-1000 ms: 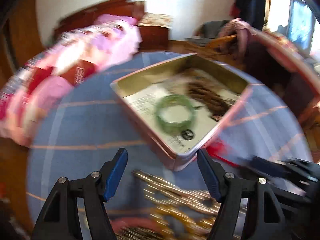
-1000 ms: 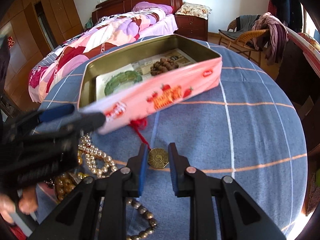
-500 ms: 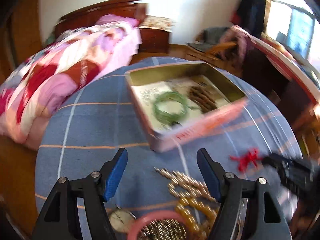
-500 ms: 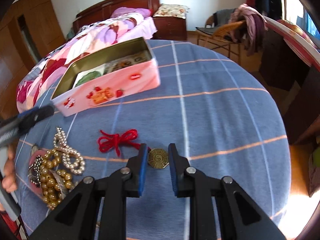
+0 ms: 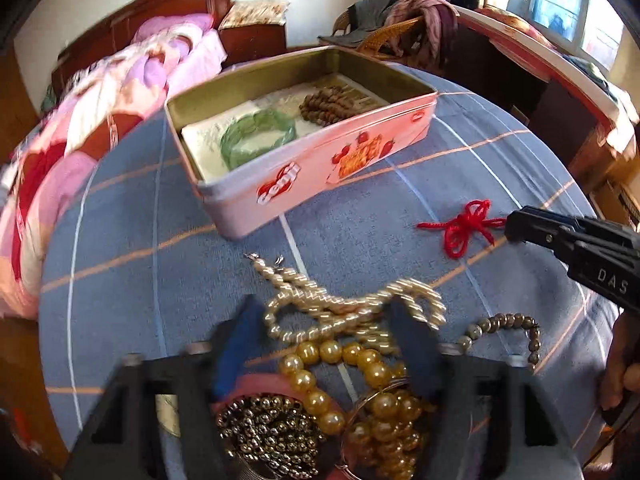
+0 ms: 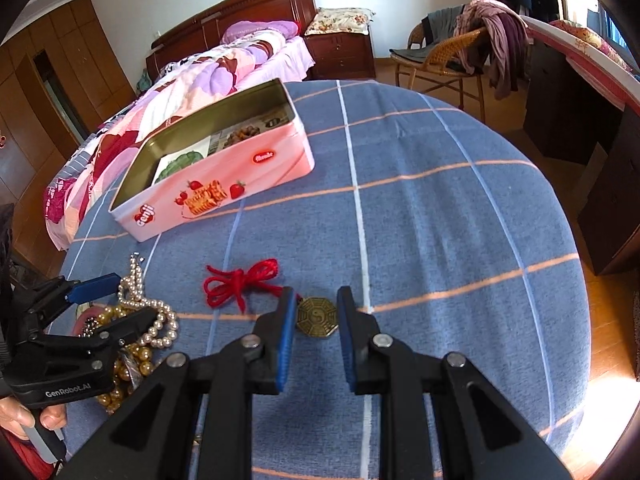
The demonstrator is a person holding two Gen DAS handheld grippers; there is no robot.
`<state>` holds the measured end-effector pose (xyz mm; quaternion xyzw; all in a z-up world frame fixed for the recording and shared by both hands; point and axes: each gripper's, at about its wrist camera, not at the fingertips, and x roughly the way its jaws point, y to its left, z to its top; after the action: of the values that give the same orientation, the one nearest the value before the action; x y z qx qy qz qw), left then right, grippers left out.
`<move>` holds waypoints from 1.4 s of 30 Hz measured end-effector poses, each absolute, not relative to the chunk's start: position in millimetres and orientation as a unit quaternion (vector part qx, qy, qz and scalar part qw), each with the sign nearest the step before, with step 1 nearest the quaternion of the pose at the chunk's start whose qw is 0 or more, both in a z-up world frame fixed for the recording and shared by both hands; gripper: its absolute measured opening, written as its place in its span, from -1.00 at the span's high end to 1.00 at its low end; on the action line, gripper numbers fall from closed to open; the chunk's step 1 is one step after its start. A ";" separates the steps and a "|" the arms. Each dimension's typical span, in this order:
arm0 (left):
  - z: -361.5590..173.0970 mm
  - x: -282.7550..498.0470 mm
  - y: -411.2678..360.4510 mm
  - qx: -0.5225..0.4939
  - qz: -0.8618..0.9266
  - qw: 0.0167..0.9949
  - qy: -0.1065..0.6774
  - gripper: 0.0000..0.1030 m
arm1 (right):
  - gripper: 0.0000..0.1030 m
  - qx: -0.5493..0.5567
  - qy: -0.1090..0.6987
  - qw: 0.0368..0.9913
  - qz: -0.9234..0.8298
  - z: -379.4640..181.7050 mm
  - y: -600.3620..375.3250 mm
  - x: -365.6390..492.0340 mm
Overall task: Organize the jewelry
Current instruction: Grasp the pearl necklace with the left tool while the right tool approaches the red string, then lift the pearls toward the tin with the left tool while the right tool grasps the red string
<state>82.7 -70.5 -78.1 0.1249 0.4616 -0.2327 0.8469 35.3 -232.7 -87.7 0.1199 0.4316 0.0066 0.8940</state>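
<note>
My right gripper (image 6: 316,312) is shut on a brass octagonal pendant (image 6: 317,317) lying on the blue checked cloth. The pendant's red cord (image 6: 240,284) trails off to the left. An open pink tin (image 6: 224,184) stands further back and holds a green bangle (image 5: 256,136) and a brown bead bracelet (image 5: 332,102). My left gripper (image 5: 326,336) is low over a jewellery pile. Its jaws are closing, with a twisted pearl necklace (image 5: 352,308) between them. I see no firm pinch on the necklace. In the left wrist view the right gripper (image 5: 516,224) sits by the red cord (image 5: 464,228).
The pile also holds a gold bead strand (image 5: 332,360), dark small beads (image 5: 272,428) and a bronze bead bracelet (image 5: 500,328). A bed (image 6: 224,68) lies beyond the table on the left. A wicker chair (image 6: 444,64) with clothes and a dark desk (image 6: 568,112) stand to the right.
My left gripper swung from the tin down onto the jewellery pile and its jaws have narrowed. The right gripper dragged the pendant and cord away from the tin, then stopped.
</note>
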 end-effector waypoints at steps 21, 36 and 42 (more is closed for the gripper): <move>-24.1 71.8 -30.9 -0.024 -0.267 0.894 0.360 0.48 | 0.54 0.192 0.353 0.912 0.084 -41.9 -230.6 22.8; -2.5 81.1 -19.8 -0.041 -0.238 0.920 0.308 0.48 | 0.76 0.163 0.289 0.936 0.121 17.4 -202.0 56.2; -5.6 93.1 -12.3 -0.046 -0.225 0.923 0.309 0.48 | 0.67 0.171 0.313 0.926 0.126 9.8 -207.0 74.5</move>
<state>93.1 -12.3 -5.6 -0.0455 0.3085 -0.2251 0.9231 74.5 -207.0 9.8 0.1706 0.3131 0.1262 0.9257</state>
